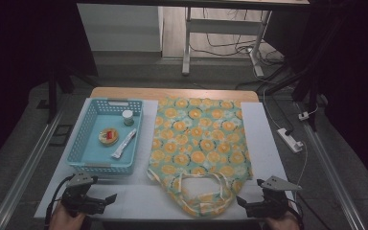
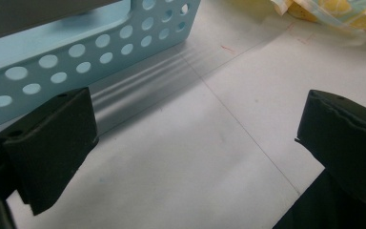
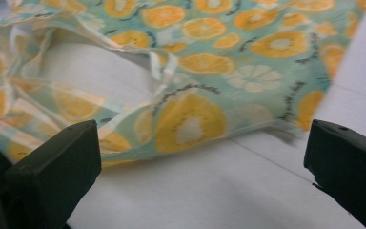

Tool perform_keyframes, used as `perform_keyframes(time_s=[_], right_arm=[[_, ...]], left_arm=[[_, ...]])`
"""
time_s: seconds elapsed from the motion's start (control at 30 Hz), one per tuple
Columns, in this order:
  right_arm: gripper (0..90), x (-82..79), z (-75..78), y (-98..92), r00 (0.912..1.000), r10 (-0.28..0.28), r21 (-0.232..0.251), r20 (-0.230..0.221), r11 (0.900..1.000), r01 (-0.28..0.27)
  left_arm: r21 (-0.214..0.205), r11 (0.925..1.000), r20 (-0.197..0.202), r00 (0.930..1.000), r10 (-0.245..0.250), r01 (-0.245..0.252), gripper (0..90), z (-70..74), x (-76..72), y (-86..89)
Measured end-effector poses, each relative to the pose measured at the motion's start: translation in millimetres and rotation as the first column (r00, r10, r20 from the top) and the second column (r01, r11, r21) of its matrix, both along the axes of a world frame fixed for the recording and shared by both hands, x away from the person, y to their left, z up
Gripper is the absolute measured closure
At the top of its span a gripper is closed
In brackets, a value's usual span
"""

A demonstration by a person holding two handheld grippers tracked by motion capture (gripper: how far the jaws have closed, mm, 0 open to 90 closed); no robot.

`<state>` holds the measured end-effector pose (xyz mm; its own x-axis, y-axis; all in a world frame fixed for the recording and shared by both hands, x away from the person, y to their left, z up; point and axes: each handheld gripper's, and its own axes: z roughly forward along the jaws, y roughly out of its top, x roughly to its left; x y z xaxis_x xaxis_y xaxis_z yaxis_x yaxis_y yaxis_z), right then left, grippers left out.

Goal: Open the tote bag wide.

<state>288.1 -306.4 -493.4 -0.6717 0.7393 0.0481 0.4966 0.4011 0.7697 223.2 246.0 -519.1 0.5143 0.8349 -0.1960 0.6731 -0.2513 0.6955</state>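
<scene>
Tote bag flat on counter, both hand-held grippers released.
The tote bag [image 1: 199, 143] lies just ahead of the right hand-held gripper [image 1: 249, 205]; the left hand-held gripper [image 1: 106, 200] is also released. Left of the bag, a blue basket [image 1: 84, 139] holds a jar [image 1: 128, 117], a tin [image 1: 109, 136] and a sachet [image 1: 123, 143].

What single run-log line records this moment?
left gripper: open, near basket | right gripper: open, near tote bag | bag: flat, untouched

A basket [image 1: 84, 143] is set at the table's [image 1: 263, 143] left, with a bag [image 1: 199, 143] laid just right of it. A jar [image 1: 128, 117], a tin [image 1: 109, 136] and a tube [image 1: 124, 143] are held inside the basket.
</scene>
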Motion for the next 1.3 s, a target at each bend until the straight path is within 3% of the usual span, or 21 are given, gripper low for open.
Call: perform_keyframes(time_s=[0.4,0.43,0.67,0.9,1.0,1.07,1.1,1.23,1.27,1.3], right_arm=[[0.0,-4.1,1.2,18.2,0.9968,0.080,-0.038,0.005,0.9961,-0.080],[0.0,-5.0,1.4,23.4,0.9958,0.092,-0.059,0.000,0.9940,-0.092],[0.0,-9.1,1.5,37.8,0.9894,0.143,-0.060,-0.026,0.9877,-0.145],[0.0,-15.8,0.6,55.5,0.9743,0.220,-0.070,-0.050,0.9723,-0.223],[0.0,-20.8,1.6,62.7,0.9670,0.248,-0.058,-0.056,0.9661,-0.251],[0.0,-25.3,1.6,70.3,0.9577,0.279,-0.039,-0.071,0.9586,-0.282],[0.0,-25.3,1.6,70.3,0.9577,0.279,-0.039,-0.071,0.9586,-0.282],[0.0,-33.7,0.2,82.4,0.9352,0.342,-0.047,-0.092,0.9366,-0.347],[0.0,-33.7,0.2,82.4,0.9352,0.342,-0.047,-0.092,0.9366,-0.347],[0.0,-36.4,-1.5,87.1,0.9262,0.360,-0.049,-0.110,0.9288,-0.367]], left_arm=[[0.000,1.0000,-0.008,0.9999,-0.007,0.007,0.3,-0.5,1.0,-0.1],[0.000,1.0000,-0.009,0.9999,-0.006,0.006,0.3,-0.5,1.1,0.0],[-0.001,1.0000,-0.012,0.9999,-0.002,0.002,0.5,-0.7,1.4,0.2],[-0.001,1.0000,-0.013,0.9999,0.002,-0.002,0.7,-0.9,1.6,0.1],[-0.001,1.0000,-0.015,0.9999,0.004,-0.004,0.7,-0.8,1.8,0.4],[-0.002,1.0000,-0.015,0.9999,0.007,-0.007,0.6,-0.7,1.8,0.5],[-0.003,1.0000,-0.015,0.9999,0.009,-0.009,0.6,-0.8,1.8,0.6],[-0.003,0.9999,-0.015,0.9998,0.011,-0.011,0.6,-0.8,1.9,0.9],[-0.003,0.9999,-0.016,0.9998,0.011,-0.011,0.6,-0.8,2.0,0.9],[-0.002,0.9999,-0.016,0.9998,0.011,-0.012,0.6,-0.8,2.1,0.8]])
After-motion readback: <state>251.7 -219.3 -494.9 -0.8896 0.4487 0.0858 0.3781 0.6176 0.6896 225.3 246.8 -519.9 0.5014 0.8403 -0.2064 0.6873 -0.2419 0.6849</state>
